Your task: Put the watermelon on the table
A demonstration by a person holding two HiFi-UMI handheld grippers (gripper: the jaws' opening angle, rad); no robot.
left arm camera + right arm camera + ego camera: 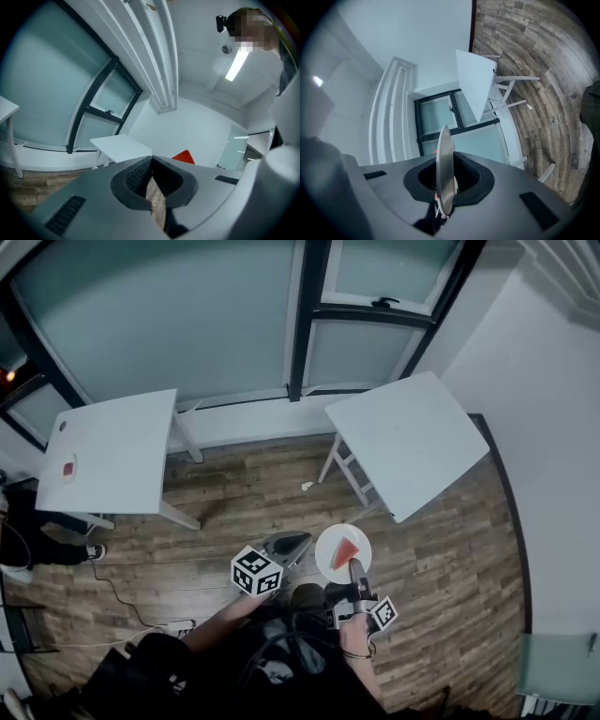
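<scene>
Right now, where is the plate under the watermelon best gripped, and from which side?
The plate by its bare near rim, edge-on from the person's side, where the right tool clamps it. It is thin and flat, and the watermelon slice sits mid-plate, leaving the rim free.

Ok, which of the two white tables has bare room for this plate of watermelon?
The table by the white wall is bare all over. The other table is mostly free; only its left edge is taken, by a small red thing and a dark dot.
</scene>
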